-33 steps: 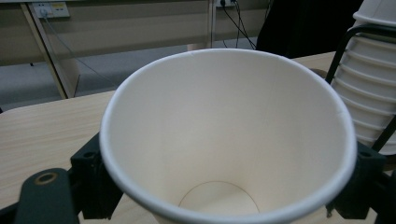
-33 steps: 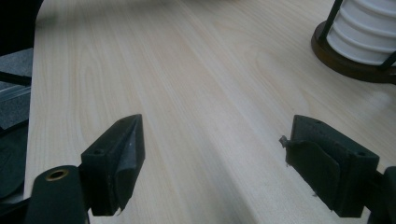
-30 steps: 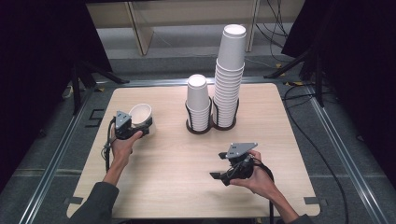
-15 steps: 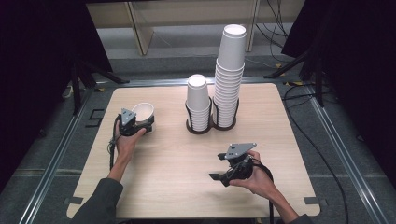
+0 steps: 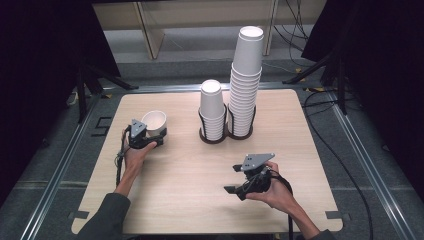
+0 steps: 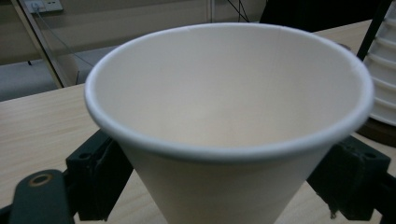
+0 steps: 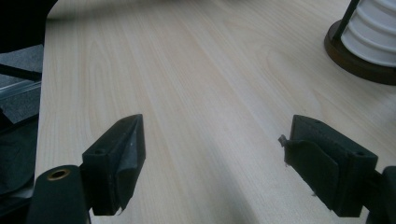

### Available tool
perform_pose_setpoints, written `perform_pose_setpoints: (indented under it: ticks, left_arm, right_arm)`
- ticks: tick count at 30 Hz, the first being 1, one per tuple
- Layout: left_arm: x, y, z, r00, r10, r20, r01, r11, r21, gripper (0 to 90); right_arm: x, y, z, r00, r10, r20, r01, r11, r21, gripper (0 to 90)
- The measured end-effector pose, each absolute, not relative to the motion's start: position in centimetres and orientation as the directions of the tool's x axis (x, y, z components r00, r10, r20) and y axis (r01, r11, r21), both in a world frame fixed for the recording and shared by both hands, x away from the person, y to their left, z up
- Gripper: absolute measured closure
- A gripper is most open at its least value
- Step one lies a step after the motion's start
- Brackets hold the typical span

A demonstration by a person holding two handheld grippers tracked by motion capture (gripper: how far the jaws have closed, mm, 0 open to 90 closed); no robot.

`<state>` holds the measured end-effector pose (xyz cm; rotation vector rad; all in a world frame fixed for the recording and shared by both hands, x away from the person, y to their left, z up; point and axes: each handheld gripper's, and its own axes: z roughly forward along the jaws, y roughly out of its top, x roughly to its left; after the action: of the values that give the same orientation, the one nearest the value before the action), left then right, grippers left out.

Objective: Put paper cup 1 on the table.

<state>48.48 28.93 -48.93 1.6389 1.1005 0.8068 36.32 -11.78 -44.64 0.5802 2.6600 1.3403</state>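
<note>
High view: pale wood-grain table on grey floor, dark surroundings. Left gripper beside upright paper cup at table's left.

Left gripper view: jaws flanking cup; contact indeterminate.

Right gripper view: right gripper apart, empty. No legible writing.

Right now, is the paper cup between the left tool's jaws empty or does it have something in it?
Empty. The left gripper view looks straight into the paper cup and shows only bare white inner wall down to the bottom; it stands upright, mouth up.
</note>
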Motion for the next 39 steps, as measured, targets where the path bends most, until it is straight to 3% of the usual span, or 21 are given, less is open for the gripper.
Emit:
perform_pose_setpoints:
  ticks: [17, 28, 39]
  left_arm:
    - [46.0, 30.0, -49.3, 0.379, 0.925, -0.028, 0.348, -0.115, 0.93, 14.3]
    - [42.0, 29.2, -46.7, 0.425, 0.905, 0.006, 0.337, -0.165, 0.927, 14.3]
    - [37.6, 28.4, -44.8, 0.462, 0.886, -0.036, 0.32, -0.129, 0.938, 14.3]
  right_arm:
    - [36.5, -12.2, -44.5, -0.911, 0.405, 0.077, 0.299, 0.522, 0.798, 20.2]
    - [36.7, -12.6, -44.1, -0.901, 0.43, 0.06, 0.296, 0.506, 0.811, 20.3]
    - [37.3, -13.6, -43.6, -0.851, 0.517, 0.089, 0.355, 0.443, 0.823, 20.7]
